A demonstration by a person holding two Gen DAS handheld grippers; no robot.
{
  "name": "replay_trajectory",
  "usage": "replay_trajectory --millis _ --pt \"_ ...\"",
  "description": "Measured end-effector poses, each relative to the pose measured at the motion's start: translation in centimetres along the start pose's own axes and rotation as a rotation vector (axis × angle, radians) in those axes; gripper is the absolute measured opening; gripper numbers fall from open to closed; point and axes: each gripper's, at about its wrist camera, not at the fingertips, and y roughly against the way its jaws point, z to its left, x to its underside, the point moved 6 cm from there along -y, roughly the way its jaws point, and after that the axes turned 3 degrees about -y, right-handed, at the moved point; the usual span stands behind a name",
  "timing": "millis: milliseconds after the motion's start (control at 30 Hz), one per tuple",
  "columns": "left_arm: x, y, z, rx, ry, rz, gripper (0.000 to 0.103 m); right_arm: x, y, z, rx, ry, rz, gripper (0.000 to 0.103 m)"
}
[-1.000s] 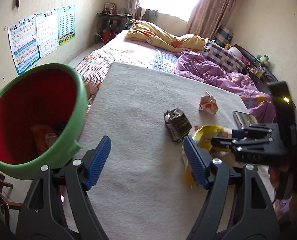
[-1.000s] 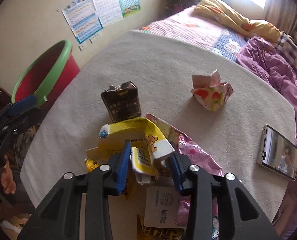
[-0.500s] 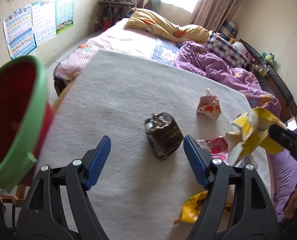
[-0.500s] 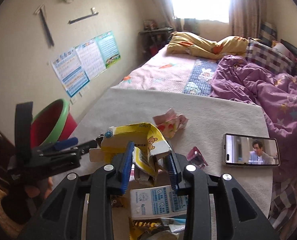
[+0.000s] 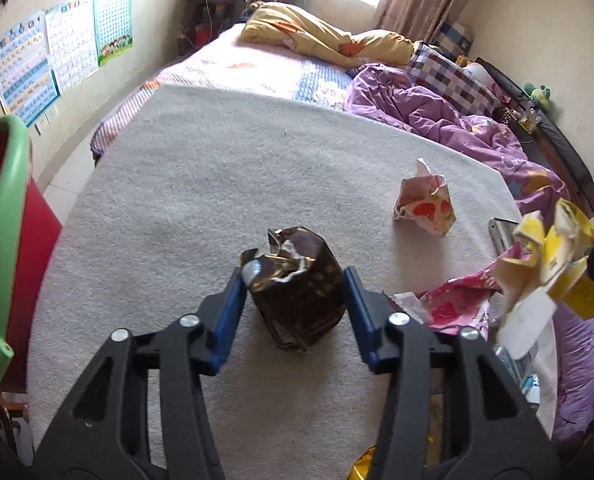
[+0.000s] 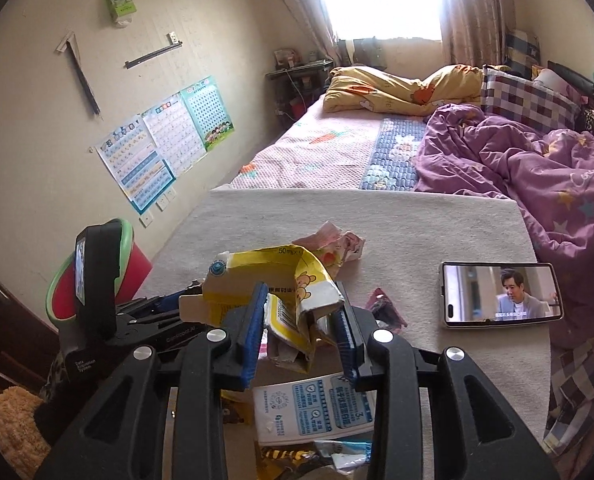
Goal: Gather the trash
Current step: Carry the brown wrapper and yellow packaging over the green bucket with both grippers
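Observation:
A crumpled dark brown carton (image 5: 301, 296) stands on the beige-covered table (image 5: 201, 184). My left gripper (image 5: 295, 288) straddles it, its jaws closing, and both blue pads touch the carton's sides. My right gripper (image 6: 301, 312) is shut on a torn yellow carton (image 6: 265, 276) and holds it above the table; that yellow carton (image 5: 553, 256) also shows at the right edge of the left wrist view. A red bin with a green rim (image 5: 1, 216) stands off the table's left side, and the same bin (image 6: 63, 280) is partly hidden in the right wrist view.
A crumpled pink strawberry carton (image 5: 425, 204) sits farther back on the table. A phone (image 6: 501, 296) lies at the right with its screen on. A pink wrapper (image 5: 453, 304) and a white box with blue print (image 6: 317, 404) lie near the front edge. A bed fills the room behind.
My left gripper has come forward and down over the brown carton, and its jaws have narrowed onto it. The right gripper has risen and tilted up with the yellow carton.

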Motion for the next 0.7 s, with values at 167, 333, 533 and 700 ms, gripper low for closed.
replay_trajectory --millis 167,333,533,700 --pt "0.2 1.6 0.7 0.0 -0.001 -0.019 0.027 0.0 -0.1 1.1 -0.034 0.001 0.001 0.032" --pt "1.0 4.0 1.0 -0.011 -0.011 -0.051 0.027 0.1 -0.3 2.2 -0.057 0.008 0.006 0.032" --pt "1.8 7.1 2.4 -0.058 0.035 -0.121 0.027 0.5 -0.5 4.0 -0.083 0.016 0.013 0.032" --pt "2.1 9.2 3.8 -0.086 0.064 -0.156 0.027 0.9 -0.9 5.5 -0.1 0.035 0.024 0.032"
